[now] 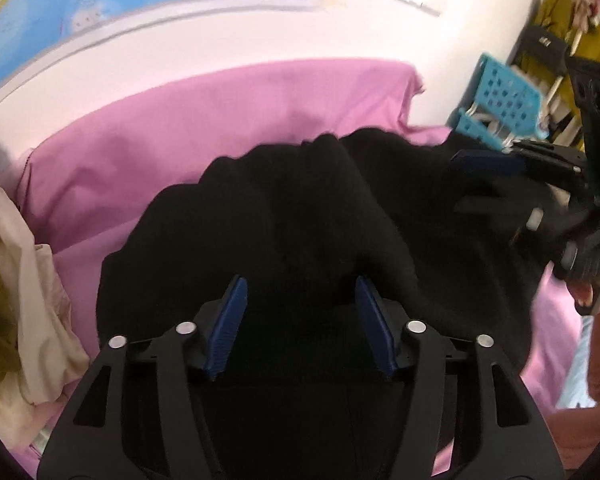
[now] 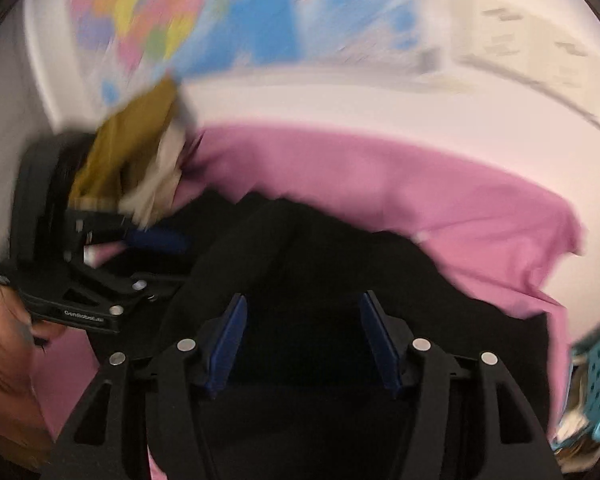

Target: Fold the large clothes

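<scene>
White wall with a blue world map behind; below it, pink sheet spread over the counter. Black garment heaped at the middle of the sheet, rumpled, its far edge ragged against the pink. Left gripper poised over the garment's near part, blue pads well apart, nothing between them. Right gripper at 3 o'clock in the left wrist view, over the garment's right side, blurred; jaws apart there. Same gripper in its own view spread wide above the black cloth, holding nothing. Cream and mustard clothes piled at 9 o'clock on the sheet's edge. Turquoise perforated basket at 2 o'clock beyond the sheet, mustard garments hanging on a rack behind it. Right wrist view heavily blurred, the left gripper seen at 9 o'clock beside the mustard cloth.
</scene>
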Available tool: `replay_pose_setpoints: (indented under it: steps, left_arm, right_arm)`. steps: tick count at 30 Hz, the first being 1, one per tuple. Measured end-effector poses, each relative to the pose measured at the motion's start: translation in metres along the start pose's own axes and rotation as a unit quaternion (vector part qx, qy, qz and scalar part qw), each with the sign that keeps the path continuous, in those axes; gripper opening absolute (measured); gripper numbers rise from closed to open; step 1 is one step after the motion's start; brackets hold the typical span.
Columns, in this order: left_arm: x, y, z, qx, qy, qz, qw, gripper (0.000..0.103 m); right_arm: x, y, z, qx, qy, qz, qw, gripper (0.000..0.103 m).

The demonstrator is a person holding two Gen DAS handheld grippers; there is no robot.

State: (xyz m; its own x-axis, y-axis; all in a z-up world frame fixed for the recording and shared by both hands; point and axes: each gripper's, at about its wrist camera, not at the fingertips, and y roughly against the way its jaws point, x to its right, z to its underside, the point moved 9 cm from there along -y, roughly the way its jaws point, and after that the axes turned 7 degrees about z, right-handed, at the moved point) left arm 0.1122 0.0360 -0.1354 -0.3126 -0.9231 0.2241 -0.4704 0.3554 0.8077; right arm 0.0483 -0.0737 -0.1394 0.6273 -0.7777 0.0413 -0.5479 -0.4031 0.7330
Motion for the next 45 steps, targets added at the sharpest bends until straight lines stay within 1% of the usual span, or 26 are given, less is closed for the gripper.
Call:
replay_pose_setpoints:
  steps: [2,3,4,6,7,8,10,11,12,13,15,17,18,19,20,21,23,25,28,31,33,35,38,39,42,45]
  left_arm:
    - [-0.007,-0.007,0.003,-0.012,0.010,-0.010,0.9998,0.037]
    - [-0.013,-0.008,0.005,-0.014,0.016,-0.016,0.9996,0.030]
    - [-0.021,-0.009,0.008,-0.018,0.027,-0.020,0.9993,0.021]
    - [-0.031,-0.007,0.011,-0.020,0.045,-0.014,0.9987,0.015]
    - [-0.035,-0.006,0.012,-0.021,0.056,-0.007,0.9982,0.015]
    - [-0.038,-0.004,0.013,-0.019,0.066,0.003,0.9976,0.015]
    - [-0.039,0.003,0.011,-0.005,0.069,0.005,0.9976,0.016]
    - [-0.037,0.010,0.009,0.006,0.065,0.004,0.9978,0.021]
    - [-0.034,0.016,0.006,0.019,0.062,0.005,0.9979,0.037]
    - [-0.032,0.021,0.004,0.029,0.061,0.006,0.9977,0.048]
    - [-0.025,0.028,-0.001,0.042,0.050,0.004,0.9978,0.054]
    - [-0.021,0.028,-0.001,0.042,0.030,-0.025,0.9983,0.059]
    - [-0.021,0.025,0.000,0.037,0.024,-0.037,0.9983,0.060]
    - [-0.022,0.020,0.003,0.028,0.019,-0.043,0.9985,0.060]
    - [-0.024,0.015,0.007,0.017,0.020,-0.047,0.9985,0.060]
    - [-0.026,0.011,0.009,0.012,0.022,-0.050,0.9984,0.060]
    - [-0.033,0.006,0.014,0.009,0.032,-0.054,0.9980,0.060]
    - [-0.036,0.005,0.016,0.013,0.044,-0.048,0.9978,0.059]
    - [-0.036,0.011,0.018,0.025,0.038,-0.059,0.9972,0.059]
    - [-0.035,0.013,0.019,0.030,0.033,-0.076,0.9961,0.059]
    - [-0.033,0.012,0.020,0.031,0.030,-0.084,0.9955,0.060]
    - [-0.035,0.011,0.020,0.033,0.027,-0.093,0.9947,0.060]
    - [-0.038,0.010,0.022,0.031,0.027,-0.098,0.9943,0.060]
    - [-0.038,0.010,0.023,0.031,0.027,-0.099,0.9942,0.060]
    - [-0.038,0.013,0.022,0.034,0.028,-0.103,0.9937,0.061]
    - [-0.041,0.021,0.023,0.044,0.031,-0.114,0.9920,0.069]
  right_arm:
    - [-0.008,-0.034,0.006,-0.042,0.038,0.035,0.998,0.050]
    - [-0.010,-0.045,0.009,-0.054,0.047,0.042,0.997,0.048]
    - [-0.012,-0.050,0.009,-0.058,0.048,0.034,0.997,0.038]
    - [-0.013,-0.051,0.006,-0.048,0.049,0.027,0.997,0.025]
    - [-0.012,-0.045,0.001,-0.037,0.041,0.023,0.998,0.007]
    - [-0.009,-0.039,-0.006,-0.022,0.027,0.017,0.999,0.007]
    - [0.006,-0.013,-0.030,0.038,-0.022,0.012,0.999,0.007]
    - [0.010,-0.007,-0.036,0.052,-0.036,0.011,0.998,0.007]
    - [0.015,-0.001,-0.044,0.066,-0.055,0.006,0.996,0.007]
    - [0.017,-0.001,-0.048,0.071,-0.063,0.006,0.995,0.007]
    - [0.020,-0.018,-0.047,0.053,-0.057,0.032,0.996,0.007]
    - [0.021,-0.046,-0.033,0.002,-0.062,0.035,0.997,0.009]
    - [0.021,-0.059,-0.023,-0.025,-0.071,0.021,0.997,0.010]
    - [0.021,-0.063,-0.018,-0.031,-0.071,0.021,0.997,0.013]
    - [0.021,-0.063,-0.015,-0.031,-0.071,0.024,0.997,0.020]
    - [0.020,-0.057,-0.013,-0.023,-0.070,0.024,0.997,0.022]
    - [0.021,-0.045,-0.013,-0.007,-0.069,0.035,0.997,0.033]
    - [0.021,-0.025,-0.011,0.016,-0.063,0.038,0.997,0.035]
    - [0.022,0.002,-0.009,0.052,-0.060,0.034,0.996,0.038]
    - [0.029,-0.002,0.007,0.036,-0.061,0.041,0.997,0.039]
    - [0.044,-0.018,0.018,0.013,-0.089,0.037,0.995,0.037]
    - [0.057,-0.031,0.028,-0.003,-0.118,0.021,0.993,0.023]
    - [0.063,-0.037,0.034,-0.005,-0.137,0.009,0.991,0.020]
    - [0.061,-0.035,0.034,-0.002,-0.136,0.011,0.991,0.021]
    - [0.056,-0.018,0.031,0.015,-0.136,0.003,0.991,0.033]
    - [0.059,0.011,0.030,0.042,-0.138,0.003,0.990,0.039]
